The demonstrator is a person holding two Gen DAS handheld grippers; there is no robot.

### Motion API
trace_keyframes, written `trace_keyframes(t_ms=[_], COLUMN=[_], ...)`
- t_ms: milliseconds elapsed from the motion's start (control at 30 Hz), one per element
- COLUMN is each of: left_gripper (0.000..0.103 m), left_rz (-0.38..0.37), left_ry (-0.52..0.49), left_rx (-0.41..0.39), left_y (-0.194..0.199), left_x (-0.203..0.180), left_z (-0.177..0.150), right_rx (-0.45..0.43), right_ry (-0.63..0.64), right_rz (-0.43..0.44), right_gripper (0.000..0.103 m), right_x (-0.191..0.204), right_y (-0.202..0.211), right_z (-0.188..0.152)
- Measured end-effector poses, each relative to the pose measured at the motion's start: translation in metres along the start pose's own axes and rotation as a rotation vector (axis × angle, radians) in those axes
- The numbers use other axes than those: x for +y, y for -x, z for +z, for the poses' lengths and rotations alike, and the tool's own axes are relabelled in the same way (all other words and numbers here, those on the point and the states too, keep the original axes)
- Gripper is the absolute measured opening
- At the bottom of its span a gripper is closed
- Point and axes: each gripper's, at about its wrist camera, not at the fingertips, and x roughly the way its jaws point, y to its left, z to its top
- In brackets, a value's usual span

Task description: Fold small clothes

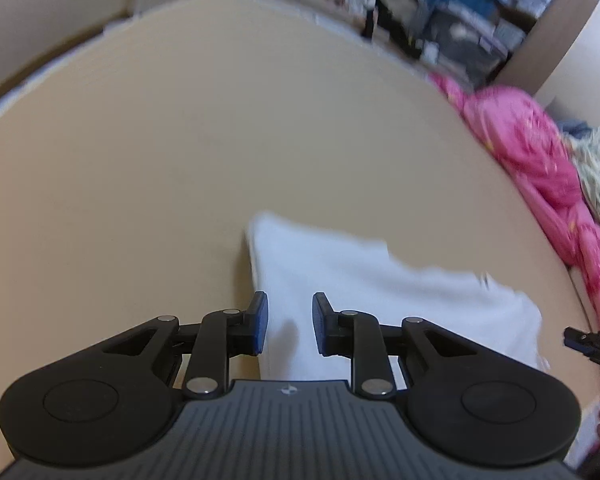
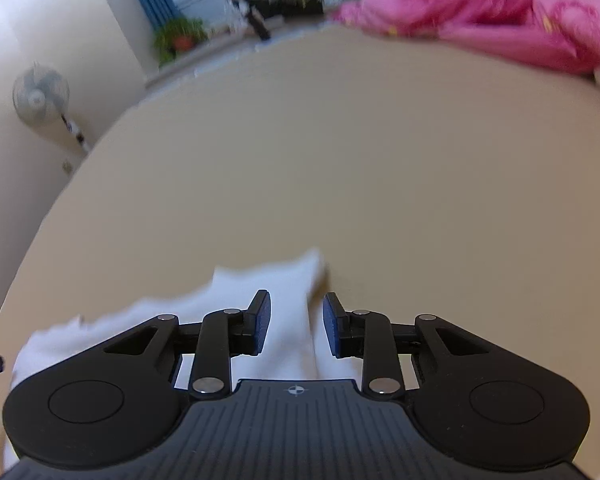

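Lying below both parted, empty grippers (image 1: 287,322) (image 2: 296,322), soft white cloth (image 1: 364,292) is resting on smooth beige bed (image 1: 220,128).

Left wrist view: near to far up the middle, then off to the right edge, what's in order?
Left gripper, jaws apart over the cloth → white folded garment → bare tan flat surface → blurred room clutter. Toward the right edge: crumpled pink patterned fabric.
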Motion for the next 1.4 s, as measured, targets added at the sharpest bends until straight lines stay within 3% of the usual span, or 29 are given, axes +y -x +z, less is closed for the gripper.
trace_keyframes(t_ms=[167,367,400,433,467,500,567,700,767,833,867,900,933,1033,1067,1100,1167,1200,1333,1400], left_gripper=[0.029,0.030,0.029,0.020,0.011,0.005,0.005,0.005,0.006,0.008,0.009,0.018,0.024,0.027,0.027,0.027,0.020,0.007,0.005,0.005], left_rz=[-0.028,0.019,0.006,0.001,0.004,0.009,-0.012,-0.118,-0.104,-0.033,-0.021,-0.034,-0.055,-0.056,-0.051,-0.042,-0.019,-0.020,-0.094,-0.081], left_ry=[0.047,0.018,0.004,-0.031,-0.069,-0.093,-0.078,-0.025,-0.028,-0.033,-0.026,-0.009,0.009,0.003,-0.004,-0.013,-0.034,-0.042,-0.030,-0.035], left_rx=[0.092,0.150,0.141,0.128,0.123,0.116,0.084,-0.020,-0.008,0.027,0.048,0.070,0.083,0.094,0.103,0.117,0.126,0.123,0.041,0.069], left_y=[0.037,0.032,0.032,0.033,0.034,0.034,0.047,0.077,0.071,0.058,0.054,0.050,0.047,0.042,0.037,0.033,0.028,0.029,0.048,0.045], left_x=[0.009,0.018,0.017,0.013,0.010,0.006,0.007,0.013,0.013,0.015,0.019,0.022,0.024,0.019,0.017,0.015,0.012,0.011,0.013,0.017], left_z=[-0.038,-0.093,-0.095,-0.096,-0.098,-0.096,-0.099,-0.093,-0.096,-0.098,-0.097,-0.096,-0.096,-0.095,-0.094,-0.095,-0.094,-0.093,-0.087,-0.087], right_rx=[0.115,0.134,0.131,0.124,0.119,0.111,0.076,-0.017,-0.029,-0.009,0.012,0.034,0.052,0.095,0.099,0.099,0.073,0.055,-0.055,-0.043], right_ry=[0.085,0.149,0.155,0.161,0.158,0.139,0.080,0.026,0.028,0.017,0.016,0.016,0.021,0.060,0.076,0.098,0.162,0.174,0.058,0.033], right_rz=[-0.003,-0.044,-0.043,-0.046,-0.050,-0.044,-0.028,0.019,0.026,-0.002,-0.018,-0.029,-0.034,-0.033,-0.030,-0.022,-0.029,-0.031,0.035,0.055], right_gripper=[0.030,0.030,0.027,0.020,0.000,0.000,0.000,0.000,0.000,0.002,0.015,0.032,0.036,0.036,0.029,0.007,0.004,0.003,0.003,0.003], right_x=[0.000,0.009,0.009,0.007,0.005,0.000,-0.009,-0.022,-0.024,-0.027,-0.029,-0.029,-0.030,-0.025,-0.022,-0.019,-0.009,-0.007,-0.022,-0.030], right_y=[0.027,0.039,0.040,0.040,0.042,0.051,0.064,0.094,0.097,0.088,0.079,0.071,0.065,0.049,0.046,0.044,0.048,0.053,0.091,0.098], right_z=[-0.050,-0.092,-0.095,-0.094,-0.094,-0.094,-0.093,-0.092,-0.093,-0.095,-0.096,-0.096,-0.096,-0.098,-0.099,-0.100,-0.101,-0.101,-0.091,-0.091])
